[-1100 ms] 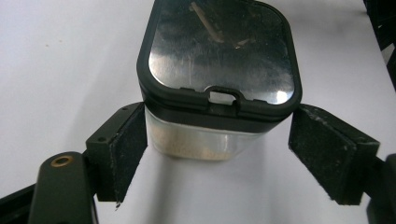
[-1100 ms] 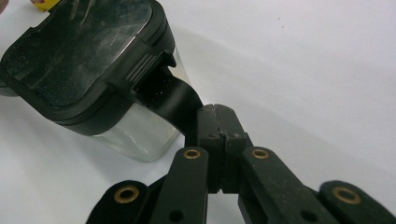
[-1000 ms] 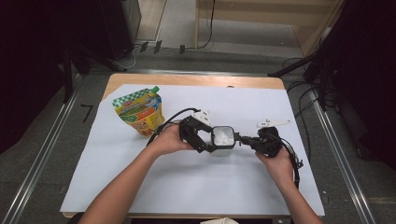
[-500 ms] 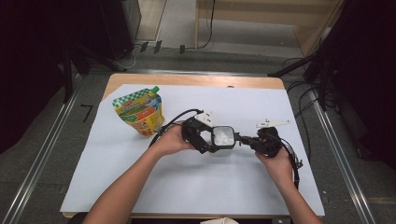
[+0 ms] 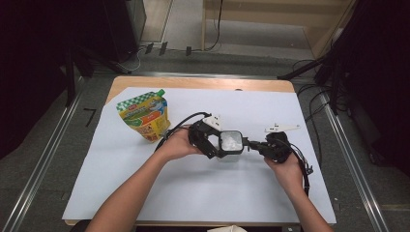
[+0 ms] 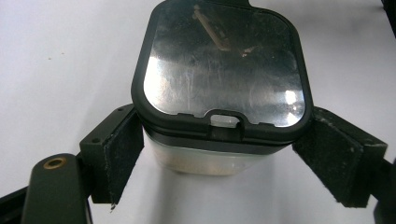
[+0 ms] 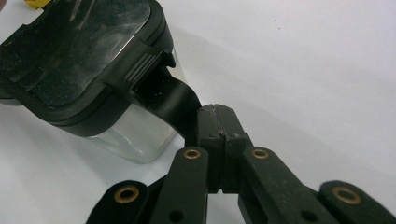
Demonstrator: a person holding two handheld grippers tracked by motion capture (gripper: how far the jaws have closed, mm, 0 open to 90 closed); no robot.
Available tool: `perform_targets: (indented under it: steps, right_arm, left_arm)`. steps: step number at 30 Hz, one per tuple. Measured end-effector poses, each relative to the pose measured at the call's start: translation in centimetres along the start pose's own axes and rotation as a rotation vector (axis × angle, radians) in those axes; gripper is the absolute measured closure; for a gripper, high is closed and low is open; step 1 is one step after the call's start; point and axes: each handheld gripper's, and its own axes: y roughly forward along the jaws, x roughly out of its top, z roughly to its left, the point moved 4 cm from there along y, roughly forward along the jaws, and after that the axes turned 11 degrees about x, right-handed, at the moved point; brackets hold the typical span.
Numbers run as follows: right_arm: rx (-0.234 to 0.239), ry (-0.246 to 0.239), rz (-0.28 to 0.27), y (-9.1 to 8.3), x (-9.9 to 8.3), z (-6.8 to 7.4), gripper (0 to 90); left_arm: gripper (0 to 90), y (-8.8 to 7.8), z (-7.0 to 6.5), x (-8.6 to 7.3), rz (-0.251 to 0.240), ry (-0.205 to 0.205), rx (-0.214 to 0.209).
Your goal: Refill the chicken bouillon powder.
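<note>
We start with the container (image 5: 230,143), a small clear box with a black-rimmed, see-through lid (image 6: 223,63), standing near the middle of the white sheet (image 5: 203,193) that covers the tabletop (image 5: 193,83). In the left gripper view its lid is seated on the rim, and a small catch (image 6: 223,122) sits at the edge facing us. On the opposite side, a black flap (image 7: 170,100) hangs from the lid's ribbed clasp and slopes away from the box.

Our left tool (image 6: 219,156) straddles the container: its two padded jaws stand on either side of the clear body, the left pad just touching the wall, the right one a little apart, so we read it as open around the box and not yet clamping it. Our right tool (image 7: 215,119) is closed, its jaws pressed together with their tips at the end of that flap; we judge that it pinches the flap's edge, though the pinched part itself is hidden between the pads.

Well to the left, a colourful spouted pouch (image 5: 145,116) stands on the sheet, untouched.

We judge the step in hand to be unlatching the lid: one tool steadies the box while the other works the flap. Next, we would tighten the left jaws on the body so that the box cannot tip or slide, then pull the flap up and away from the wall to free the clasp.
</note>
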Motion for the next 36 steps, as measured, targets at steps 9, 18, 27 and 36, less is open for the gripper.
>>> perform_targets:
  steps: [9,18,27,36]
  right_arm:
    - [-0.003,0.001,0.000,0.0,0.0,0.0,90.0]
    - [0.005,0.006,-0.004,0.1,0.0,0.0,90.0]
    - [0.006,0.007,-0.005,0.1,0.0,0.0,90.0]
    - [0.004,0.005,-0.005,0.1,0.0,0.0,90.0]
  left_arm:
    - [17.6,-0.1,0.0,0.5,0.020,0.012,0.000]
    - [17.6,-0.4,-0.1,0.8,0.008,0.006,-0.003]
    - [17.4,-1.0,-0.1,1.5,-0.017,0.003,0.002]
    - [17.4,-1.4,-0.2,2.2,-0.020,0.017,0.013]
